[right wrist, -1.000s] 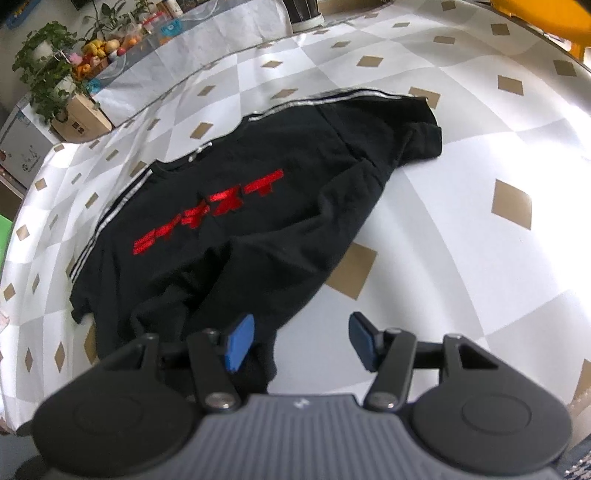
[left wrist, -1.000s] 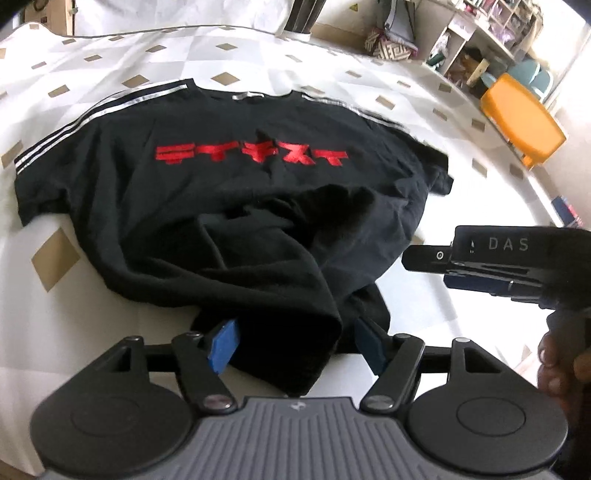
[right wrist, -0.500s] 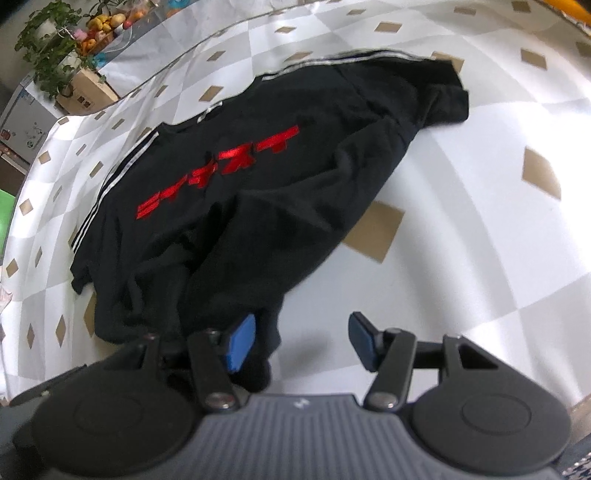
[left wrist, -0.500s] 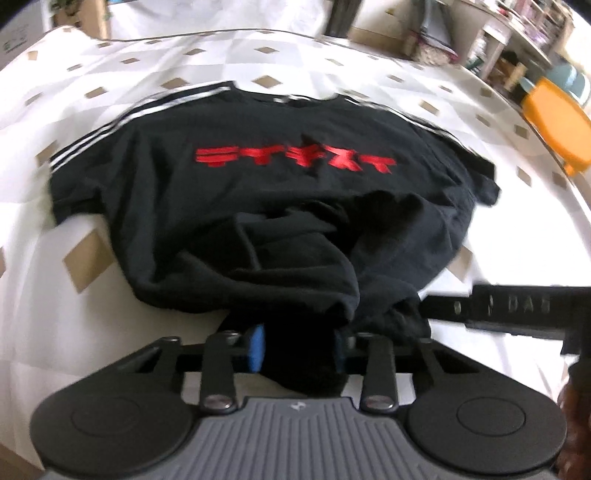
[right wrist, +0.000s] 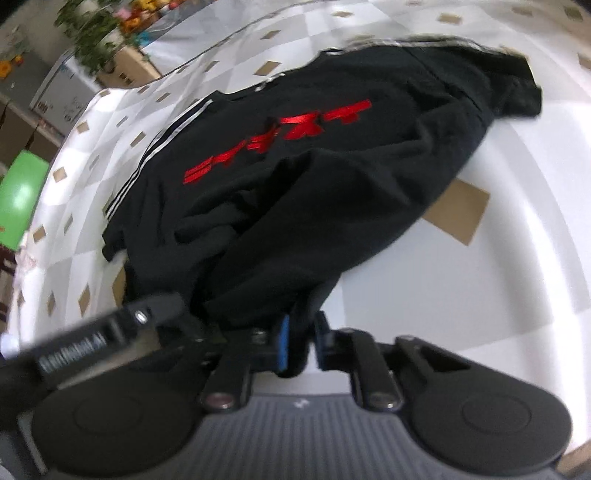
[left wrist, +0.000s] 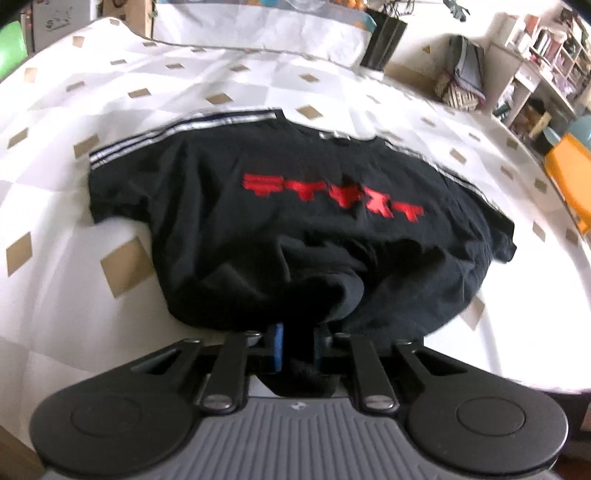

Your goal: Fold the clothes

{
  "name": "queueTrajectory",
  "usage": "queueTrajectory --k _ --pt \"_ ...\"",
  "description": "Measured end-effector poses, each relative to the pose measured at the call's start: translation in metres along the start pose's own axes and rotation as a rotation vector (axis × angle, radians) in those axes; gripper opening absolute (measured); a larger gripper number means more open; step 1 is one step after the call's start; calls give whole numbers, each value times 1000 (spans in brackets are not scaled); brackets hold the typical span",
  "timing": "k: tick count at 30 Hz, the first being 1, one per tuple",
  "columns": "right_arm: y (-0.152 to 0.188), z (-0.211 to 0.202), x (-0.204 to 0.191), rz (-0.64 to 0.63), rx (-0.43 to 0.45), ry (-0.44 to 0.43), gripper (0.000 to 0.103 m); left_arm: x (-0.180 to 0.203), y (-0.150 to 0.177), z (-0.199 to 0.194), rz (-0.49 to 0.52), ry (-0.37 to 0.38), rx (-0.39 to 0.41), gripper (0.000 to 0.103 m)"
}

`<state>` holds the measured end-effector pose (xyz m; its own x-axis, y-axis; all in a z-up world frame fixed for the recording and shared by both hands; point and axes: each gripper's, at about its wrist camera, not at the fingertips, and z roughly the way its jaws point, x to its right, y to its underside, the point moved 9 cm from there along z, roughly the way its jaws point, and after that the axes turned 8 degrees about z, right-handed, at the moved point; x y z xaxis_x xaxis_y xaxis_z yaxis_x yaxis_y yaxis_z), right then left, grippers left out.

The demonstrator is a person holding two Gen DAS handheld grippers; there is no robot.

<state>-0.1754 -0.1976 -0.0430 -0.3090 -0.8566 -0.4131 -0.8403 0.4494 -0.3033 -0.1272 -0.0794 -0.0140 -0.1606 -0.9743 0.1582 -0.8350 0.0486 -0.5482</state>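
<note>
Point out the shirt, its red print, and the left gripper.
shirt (left wrist: 229,236), left wrist view, left chest fabric.
red print (left wrist: 332,192), left wrist view, middle of lettering.
left gripper (left wrist: 298,347), left wrist view, between its fingertips, where cloth is pinched.

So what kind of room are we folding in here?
Most likely a lived-in home room, not a lab: the black T-shirt lies on a diamond-patterned cloth, with cluttered shelves, an orange chair and a leafy plant around.

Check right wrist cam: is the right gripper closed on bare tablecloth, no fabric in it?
No: the right gripper is shut on a bunched edge of the black T-shirt, with dark cloth pinched between its blue pads.
</note>
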Motion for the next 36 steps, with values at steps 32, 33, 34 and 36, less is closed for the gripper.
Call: queueTrajectory --k 32,33,34,36 --pt "-57 -136 80 226 420 197 43 -8 18 -28 -15 44 -59 21" --pt "-57 -135 82 237 416 194 44 -3 21 -26 10 47 -70 23" --pt "-58 -135 83 245 418 195 45 1 22 -25 22 51 -73 24" --pt "-60 -135 84 259 425 188 49 8 24 -22 46 58 -77 25"
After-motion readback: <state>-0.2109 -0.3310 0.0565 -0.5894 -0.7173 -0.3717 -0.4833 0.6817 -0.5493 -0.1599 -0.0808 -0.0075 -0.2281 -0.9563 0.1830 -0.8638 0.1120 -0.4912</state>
